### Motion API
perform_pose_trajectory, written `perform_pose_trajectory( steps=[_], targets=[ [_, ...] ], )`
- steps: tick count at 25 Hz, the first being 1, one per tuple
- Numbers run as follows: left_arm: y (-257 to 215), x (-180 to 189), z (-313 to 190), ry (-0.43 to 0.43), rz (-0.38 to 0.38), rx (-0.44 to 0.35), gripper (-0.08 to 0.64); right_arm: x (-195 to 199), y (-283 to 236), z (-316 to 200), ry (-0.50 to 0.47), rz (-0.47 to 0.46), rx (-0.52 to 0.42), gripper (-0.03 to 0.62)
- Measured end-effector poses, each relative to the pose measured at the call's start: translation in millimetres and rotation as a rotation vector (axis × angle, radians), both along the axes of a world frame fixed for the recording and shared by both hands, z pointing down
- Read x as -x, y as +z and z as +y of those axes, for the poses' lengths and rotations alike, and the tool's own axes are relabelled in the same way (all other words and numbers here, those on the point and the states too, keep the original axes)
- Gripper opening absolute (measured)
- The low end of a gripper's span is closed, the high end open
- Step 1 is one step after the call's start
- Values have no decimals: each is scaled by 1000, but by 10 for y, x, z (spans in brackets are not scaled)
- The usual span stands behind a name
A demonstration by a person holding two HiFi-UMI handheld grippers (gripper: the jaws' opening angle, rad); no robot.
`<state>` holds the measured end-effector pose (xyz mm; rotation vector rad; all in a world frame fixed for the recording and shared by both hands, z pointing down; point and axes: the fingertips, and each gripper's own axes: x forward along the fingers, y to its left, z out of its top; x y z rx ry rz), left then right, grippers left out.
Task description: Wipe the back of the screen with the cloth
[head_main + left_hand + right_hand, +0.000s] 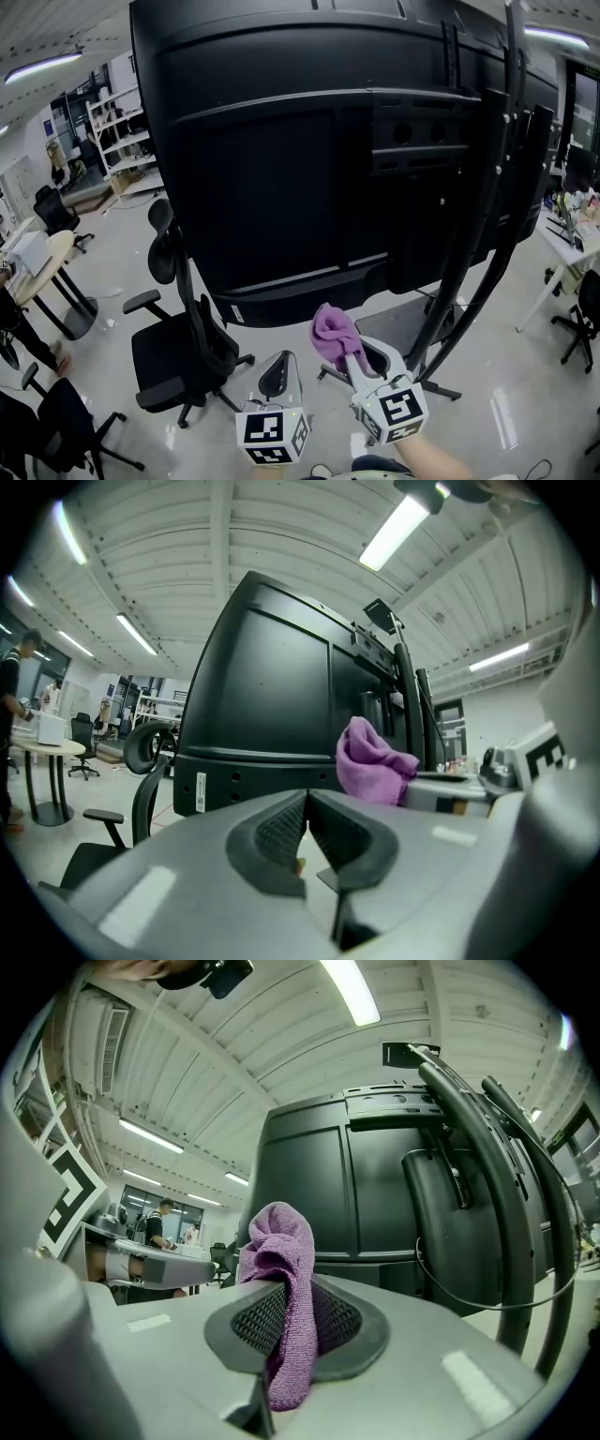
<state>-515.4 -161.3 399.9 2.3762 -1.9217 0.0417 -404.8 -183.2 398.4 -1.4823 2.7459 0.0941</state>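
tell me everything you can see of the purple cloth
The purple cloth looks like soft microfibre, bunched and crumpled. The right gripper has its jaws shut on its middle: a wad sticks out above them, a tail hangs below. It sits below the lower edge of the black screen; contact cannot be told.

Indoor, evenly bright. Light comes from ceiling strip lamps [398,527], blown out to plain white in both gripper views. The back of the screen [281,169] reads near-black with little surface detail, only a faint sheen along its ridges. Glossy floor [502,417] carries pale lamp reflections. Strong fisheye bend throughout; dark vignette at the corners of the gripper views. Nearest foreground soft; cloth [281,1269] fairly crisp.
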Motion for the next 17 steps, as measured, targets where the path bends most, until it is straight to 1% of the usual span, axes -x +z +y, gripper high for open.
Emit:
perform_pose_trajectory(
  steps=[12,17],
  targets=[
    [-71,-412,56,-86,13,3,8,-392,-81,25,-89,13,5,49],
    [-60,-615,55,-102,14,7,8,-565,-66,31,-119,17,11,49]
  ],
)
